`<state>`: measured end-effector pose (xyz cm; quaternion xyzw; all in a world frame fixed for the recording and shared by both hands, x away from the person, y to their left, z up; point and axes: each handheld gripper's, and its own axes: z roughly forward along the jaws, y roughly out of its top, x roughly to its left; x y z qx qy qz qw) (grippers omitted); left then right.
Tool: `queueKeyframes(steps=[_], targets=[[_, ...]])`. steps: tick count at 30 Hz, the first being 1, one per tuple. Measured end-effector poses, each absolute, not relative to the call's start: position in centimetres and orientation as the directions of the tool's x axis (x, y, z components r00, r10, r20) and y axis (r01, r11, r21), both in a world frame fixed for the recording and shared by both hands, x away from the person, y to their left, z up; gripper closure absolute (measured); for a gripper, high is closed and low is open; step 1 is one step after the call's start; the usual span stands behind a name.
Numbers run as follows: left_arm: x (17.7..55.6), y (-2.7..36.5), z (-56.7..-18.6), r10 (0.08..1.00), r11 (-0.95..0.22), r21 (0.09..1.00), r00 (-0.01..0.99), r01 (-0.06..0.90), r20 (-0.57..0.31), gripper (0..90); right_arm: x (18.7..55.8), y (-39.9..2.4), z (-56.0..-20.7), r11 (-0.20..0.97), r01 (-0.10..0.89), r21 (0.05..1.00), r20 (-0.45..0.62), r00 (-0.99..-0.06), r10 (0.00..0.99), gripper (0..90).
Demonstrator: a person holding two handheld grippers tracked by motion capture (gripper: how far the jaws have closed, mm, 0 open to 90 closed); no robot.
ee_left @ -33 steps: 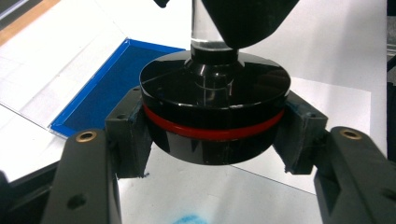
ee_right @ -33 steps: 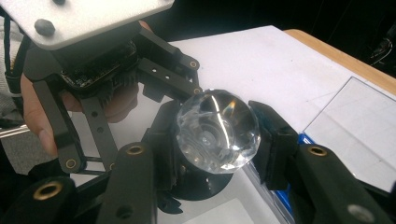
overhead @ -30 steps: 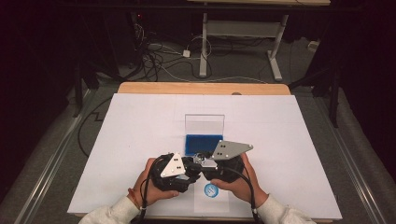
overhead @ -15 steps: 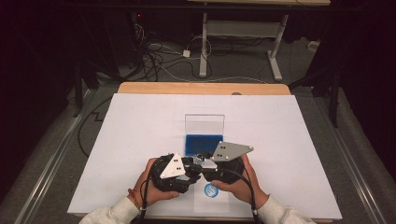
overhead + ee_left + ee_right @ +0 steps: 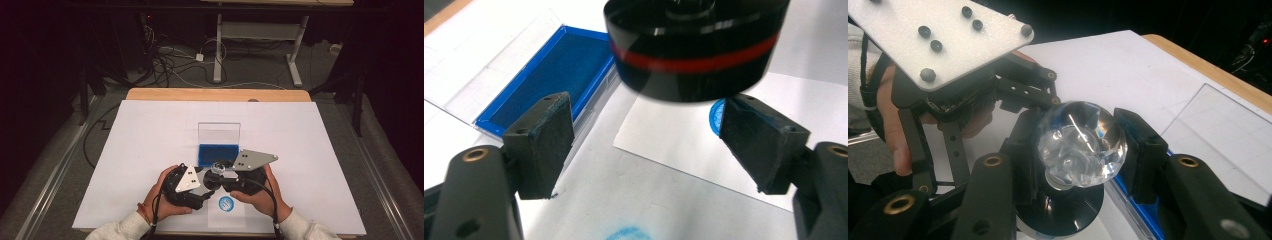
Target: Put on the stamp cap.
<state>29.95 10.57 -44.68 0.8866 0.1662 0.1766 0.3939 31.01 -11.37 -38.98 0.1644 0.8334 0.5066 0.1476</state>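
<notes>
Two grippers meet at frame centre: right gripper [image 5: 1080, 150] clamps the round black stamp's [image 5: 694, 50] slippery clear knob [image 5: 1081, 144], best pinched there, while left gripper [image 5: 649, 135], jaws just opened, spreads beneath.

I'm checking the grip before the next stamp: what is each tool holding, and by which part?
The right tool clamps the black stamp's clear faceted knob. The left tool has just opened, holding nothing.

My stamp [image 5: 694, 55] had a glossy black plastic base and a clear glassy knob [image 5: 1080, 142]. Pads [image 5: 546, 142] were matt rubber. Paper [image 5: 684, 150] matt white; ink pad [image 5: 554, 75] blue, felt-like.
</notes>
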Motion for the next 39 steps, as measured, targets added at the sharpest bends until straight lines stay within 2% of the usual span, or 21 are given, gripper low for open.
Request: queueKeyframes(steps=[11,25,39], targets=[[29.8,11.7,-44.4,0.428,-0.632,0.765,0.88,0.126,0.208,17.9,31.2,-12.7,-38.4,0.429,0.117,0.896,-0.101,-0.887,0.451,57.4],[29.6,13.8,-43.8,0.48,-0.637,0.761,0.835,0.121,0.268,19.4,31.3,-14.3,-37.8,0.43,0.118,0.895,-0.117,-0.868,0.483,57.4],[29.0,18.5,-44.7,0.578,-0.572,0.796,0.786,0.199,0.22,20.5,32.0,-16.3,-37.1,0.425,0.127,0.896,-0.138,-0.832,0.538,57.4]])
